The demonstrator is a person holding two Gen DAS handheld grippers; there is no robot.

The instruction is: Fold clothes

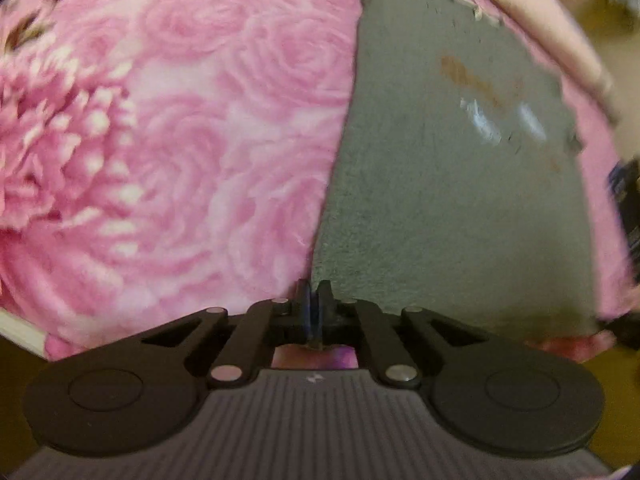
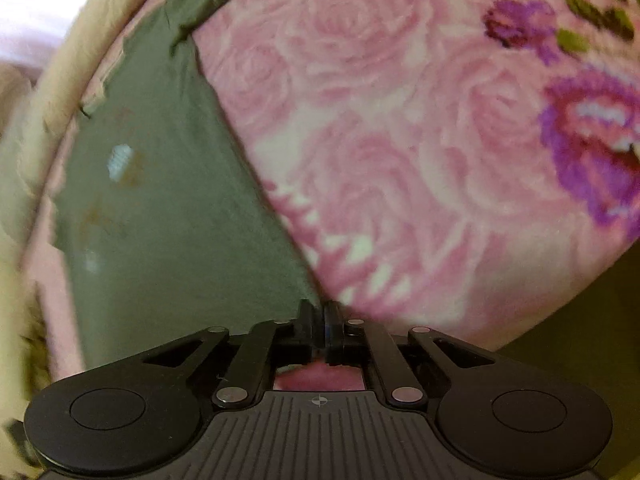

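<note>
A grey-green garment with a faded print lies flat on a pink rose-patterned blanket. Its straight side edge runs down to my left gripper, whose jaws are pressed together on the bottom corner of the cloth. In the right wrist view the same garment fills the left side and narrows to a corner at my right gripper. That gripper is shut, and the corner of the cloth meets its fingertips. The rest of the corner is hidden behind the fingers.
The blanket spreads wide beside the garment, with purple flowers at the far right. A cream, fluffy border runs along the garment's far side. Brownish floor shows past the blanket's near edge. A dark blurred object sits at the right rim.
</note>
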